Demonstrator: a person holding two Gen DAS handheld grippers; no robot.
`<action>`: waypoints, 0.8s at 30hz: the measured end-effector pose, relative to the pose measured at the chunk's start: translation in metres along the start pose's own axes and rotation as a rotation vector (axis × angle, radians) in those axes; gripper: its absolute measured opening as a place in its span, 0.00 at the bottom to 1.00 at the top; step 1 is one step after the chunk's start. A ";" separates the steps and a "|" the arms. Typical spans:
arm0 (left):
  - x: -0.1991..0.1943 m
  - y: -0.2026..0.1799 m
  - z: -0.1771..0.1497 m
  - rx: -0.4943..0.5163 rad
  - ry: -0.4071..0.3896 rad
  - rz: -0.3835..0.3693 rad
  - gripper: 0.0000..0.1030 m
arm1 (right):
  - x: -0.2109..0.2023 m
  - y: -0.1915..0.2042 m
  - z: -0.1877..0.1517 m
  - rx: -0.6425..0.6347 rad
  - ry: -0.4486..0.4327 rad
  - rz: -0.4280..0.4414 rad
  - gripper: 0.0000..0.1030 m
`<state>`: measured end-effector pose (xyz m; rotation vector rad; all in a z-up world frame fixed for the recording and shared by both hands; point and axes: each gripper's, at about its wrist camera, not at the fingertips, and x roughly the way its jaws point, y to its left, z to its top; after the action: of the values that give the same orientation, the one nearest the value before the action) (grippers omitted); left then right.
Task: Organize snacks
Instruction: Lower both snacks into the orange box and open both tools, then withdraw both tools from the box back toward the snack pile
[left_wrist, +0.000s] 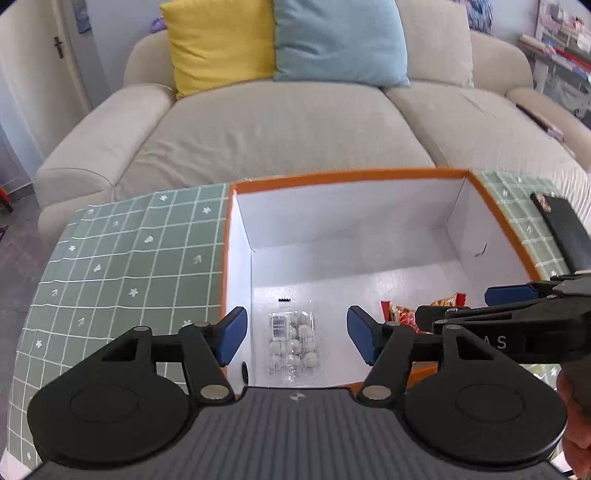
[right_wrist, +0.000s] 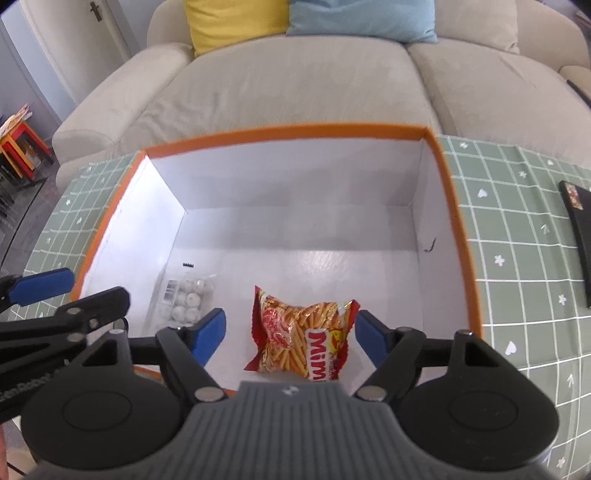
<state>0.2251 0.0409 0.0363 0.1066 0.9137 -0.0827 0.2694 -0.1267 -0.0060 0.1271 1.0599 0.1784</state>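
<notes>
An orange-rimmed box (left_wrist: 347, 175) with white inner walls stands on the green checked tablecloth; it also shows in the right wrist view (right_wrist: 288, 132). On its floor lie a clear pack of white round candies (left_wrist: 292, 341) (right_wrist: 186, 297) and a red Mimi bag of snack sticks (right_wrist: 303, 338), partly seen in the left wrist view (left_wrist: 424, 308). My left gripper (left_wrist: 296, 338) is open and empty above the candy pack. My right gripper (right_wrist: 291, 334) is open and empty above the Mimi bag.
A black flat packet (right_wrist: 580, 240) lies on the tablecloth (left_wrist: 129, 266) right of the box, also in the left wrist view (left_wrist: 561, 225). A beige sofa (left_wrist: 280, 122) with yellow and blue cushions stands behind the table. The two grippers are close side by side.
</notes>
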 end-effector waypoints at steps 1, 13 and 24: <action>-0.006 0.001 -0.001 -0.014 -0.014 0.000 0.71 | -0.005 0.000 -0.001 0.003 -0.018 0.000 0.76; -0.083 0.003 -0.035 -0.128 -0.183 -0.052 0.74 | -0.091 -0.005 -0.052 0.042 -0.178 0.109 0.81; -0.092 -0.004 -0.089 -0.144 -0.112 -0.110 0.74 | -0.124 -0.011 -0.118 0.015 -0.126 0.170 0.83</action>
<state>0.0989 0.0504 0.0549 -0.0821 0.8107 -0.1238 0.1079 -0.1607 0.0408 0.2392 0.9245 0.3117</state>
